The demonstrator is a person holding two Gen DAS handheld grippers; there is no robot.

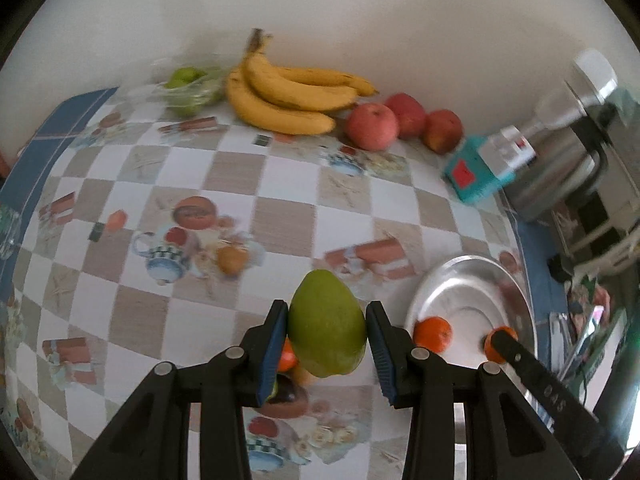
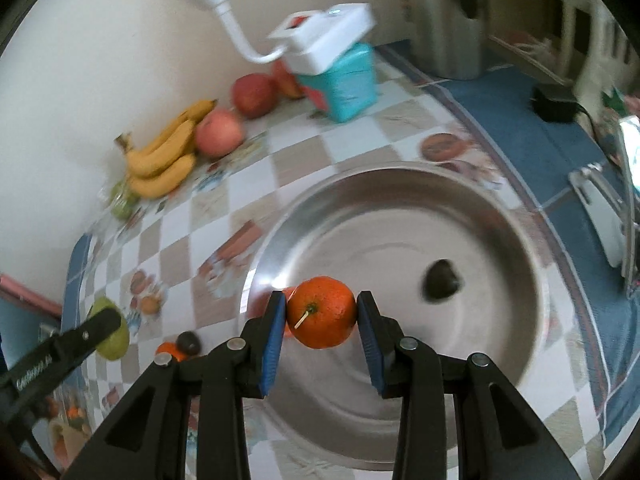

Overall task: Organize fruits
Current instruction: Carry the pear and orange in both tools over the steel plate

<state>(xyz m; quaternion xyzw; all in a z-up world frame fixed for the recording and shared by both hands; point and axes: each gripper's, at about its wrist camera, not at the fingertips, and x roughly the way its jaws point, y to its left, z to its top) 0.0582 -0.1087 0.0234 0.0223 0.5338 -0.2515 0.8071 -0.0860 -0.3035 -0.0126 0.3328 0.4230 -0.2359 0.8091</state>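
Green mango (image 1: 327,326) sits pinched in the left tongs (image 1: 327,334); right tongs (image 2: 321,314) clamp an orange (image 2: 321,312) above the steel bowl (image 2: 500,208) at centre frame, probably for dropping in.

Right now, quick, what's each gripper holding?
Left gripper: closed on the green oval mango.
Right gripper: closed on the round orange tangerine, above the shiny steel bowl.

Bowl (image 2: 400,184) taken as landmark. Bananas (image 2: 164,160) and apples (image 2: 219,132) lie beyond it along the wall (image 2: 80,60). Box (image 2: 344,84) stands behind it. One small fruit (image 2: 440,281) lies inside it.
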